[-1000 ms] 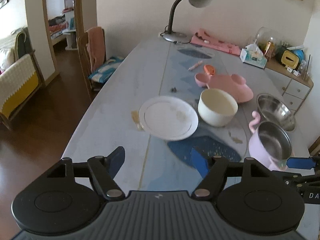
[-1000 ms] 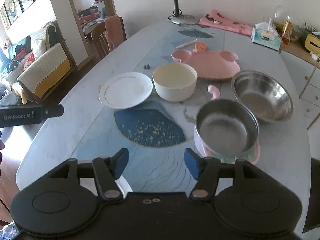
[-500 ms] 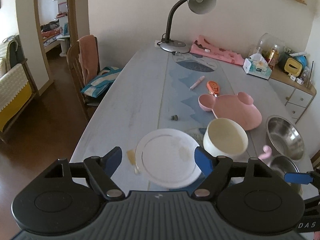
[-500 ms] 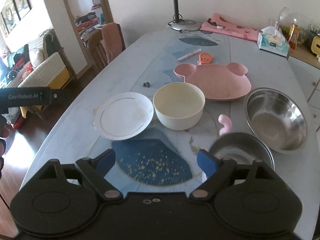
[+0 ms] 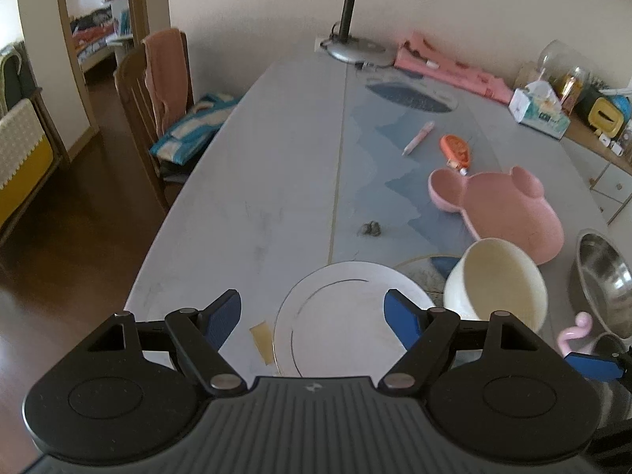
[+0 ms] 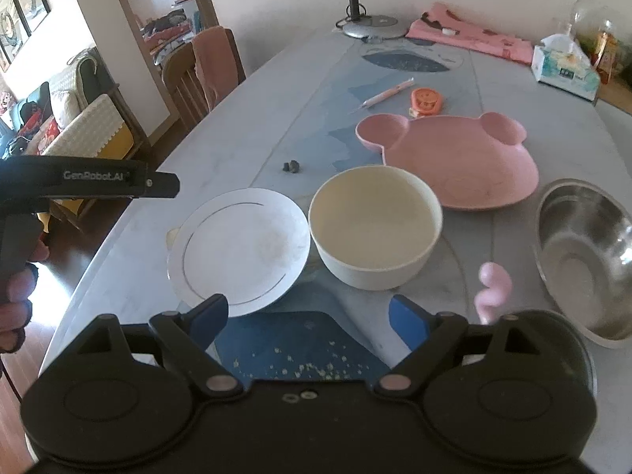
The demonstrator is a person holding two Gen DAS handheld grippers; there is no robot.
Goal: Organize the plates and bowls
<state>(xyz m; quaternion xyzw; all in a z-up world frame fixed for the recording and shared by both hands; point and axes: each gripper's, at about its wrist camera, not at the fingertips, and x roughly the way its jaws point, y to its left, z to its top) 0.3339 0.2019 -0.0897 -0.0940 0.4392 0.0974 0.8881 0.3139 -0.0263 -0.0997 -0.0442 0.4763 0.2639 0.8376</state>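
A white plate (image 5: 347, 316) (image 6: 241, 249) lies on the table, with a cream bowl (image 5: 499, 280) (image 6: 375, 225) to its right. Behind them is a pink bear-shaped plate (image 5: 501, 205) (image 6: 454, 158). A steel bowl (image 5: 604, 276) (image 6: 584, 256) sits at the right, and a pink-handled steel pot (image 6: 493, 284) (image 5: 574, 331) is partly hidden near the right gripper. My left gripper (image 5: 314, 316) is open above the near side of the white plate. My right gripper (image 6: 308, 318) is open and empty, just short of the plate and cream bowl.
A dark blue mat (image 6: 300, 339) with crumbs lies under the right gripper. A pink pen (image 5: 418, 143), an orange item (image 5: 456, 150), a desk lamp base (image 5: 355, 49), a pink cloth (image 5: 450, 65) and a tissue box (image 5: 539, 112) are farther back. A chair (image 5: 158, 91) stands at the table's left edge.
Both grippers have moved forward over the table towards the plate and cream bowl, and both have opened wider. The dishes have not moved.
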